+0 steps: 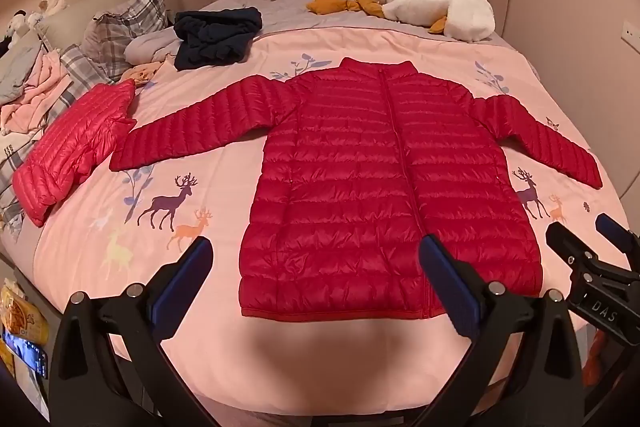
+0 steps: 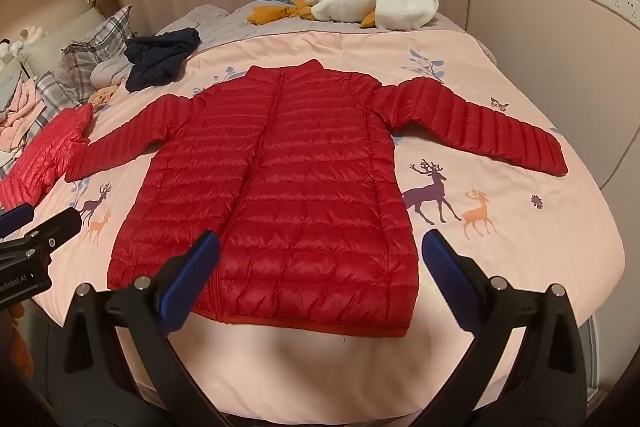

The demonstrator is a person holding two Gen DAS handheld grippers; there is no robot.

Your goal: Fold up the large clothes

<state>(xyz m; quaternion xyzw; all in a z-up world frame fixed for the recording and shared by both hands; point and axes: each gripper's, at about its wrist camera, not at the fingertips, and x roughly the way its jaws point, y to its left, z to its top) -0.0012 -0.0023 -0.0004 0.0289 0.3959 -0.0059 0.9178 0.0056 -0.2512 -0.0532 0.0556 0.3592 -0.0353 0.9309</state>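
A red quilted puffer jacket (image 1: 380, 179) lies flat and zipped on the pink bed cover, sleeves spread out to both sides, hem toward me; it also shows in the right wrist view (image 2: 280, 179). My left gripper (image 1: 316, 247) is open and empty, held above the near edge over the hem. My right gripper (image 2: 320, 239) is open and empty, also over the hem. The right gripper shows at the right edge of the left wrist view (image 1: 580, 239); the left gripper shows at the left edge of the right wrist view (image 2: 40, 223).
A folded pink-red puffer jacket (image 1: 76, 147) lies left of the sleeve. A dark navy garment (image 1: 216, 35), plaid pillows (image 1: 124, 23) and loose clothes sit at the far left. A white goose plush (image 1: 436, 7) lies at the bed's far end by the curtains.
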